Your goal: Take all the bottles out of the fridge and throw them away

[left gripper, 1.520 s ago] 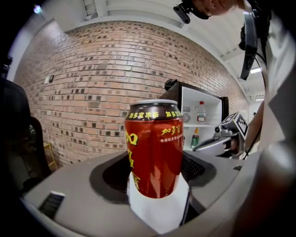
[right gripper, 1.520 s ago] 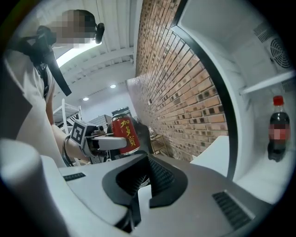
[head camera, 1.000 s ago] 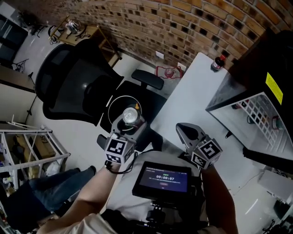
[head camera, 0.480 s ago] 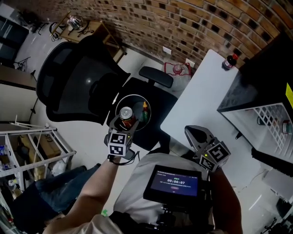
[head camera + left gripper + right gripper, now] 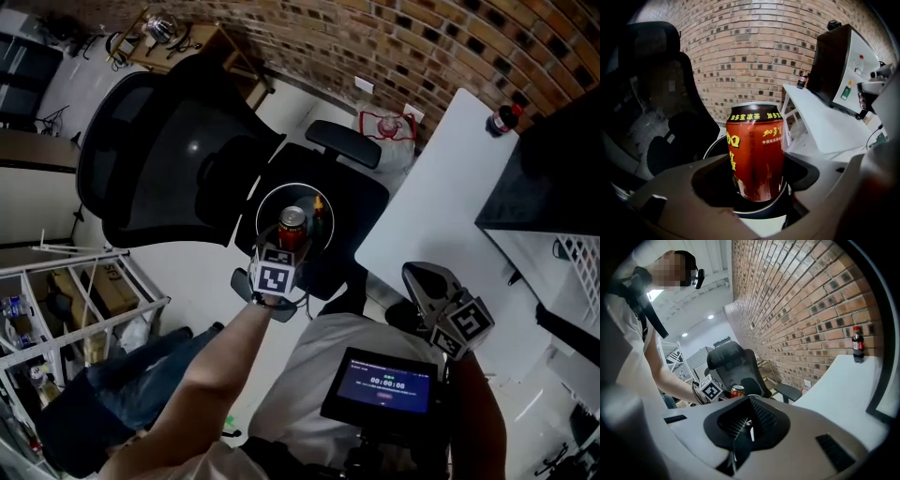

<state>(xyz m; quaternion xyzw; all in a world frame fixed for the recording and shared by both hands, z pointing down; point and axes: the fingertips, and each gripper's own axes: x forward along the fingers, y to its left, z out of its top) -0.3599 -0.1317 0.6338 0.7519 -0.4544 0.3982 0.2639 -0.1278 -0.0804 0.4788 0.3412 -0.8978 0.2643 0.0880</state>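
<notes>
A red drink can stands upright between the jaws of my left gripper, which is shut on its lower part. In the head view that gripper holds the can over a round white-rimmed bin on the black office chair's seat. The bin's rim shows just below the can. A small bottle lies inside the bin. My right gripper hangs by the table's near corner, and in its own view that gripper is shut on nothing.
A cola bottle stands at the far end of the white table, beside the black fridge. The fridge's wire door shelf juts out at the right. A black office chair and metal shelving stand to the left.
My left gripper has carried the can away from the table and down, until it hangs over the bin on the chair. The right gripper has barely shifted.
</notes>
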